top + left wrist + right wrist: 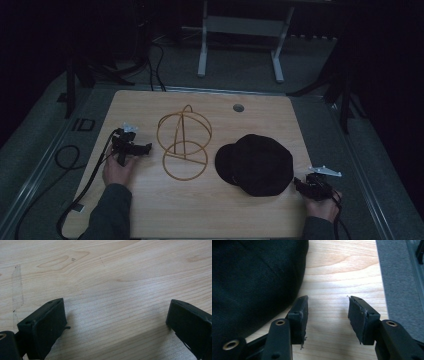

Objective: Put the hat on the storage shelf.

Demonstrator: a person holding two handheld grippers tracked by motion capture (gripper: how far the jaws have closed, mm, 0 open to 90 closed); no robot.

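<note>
The black cap (260, 164) lies flat at the lower right of centre in the high view, its brim pointing toward the frame's left and its long axis running left to right; its dark cloth shows little detail, and the right gripper view cuts it off at upper left. The right gripper (328, 315) sits spread just beside its edge, over bare bench (337, 270). The left gripper (116, 322), spread wide, hovers over the bench left of the wire hat stand (184, 141).
</note>
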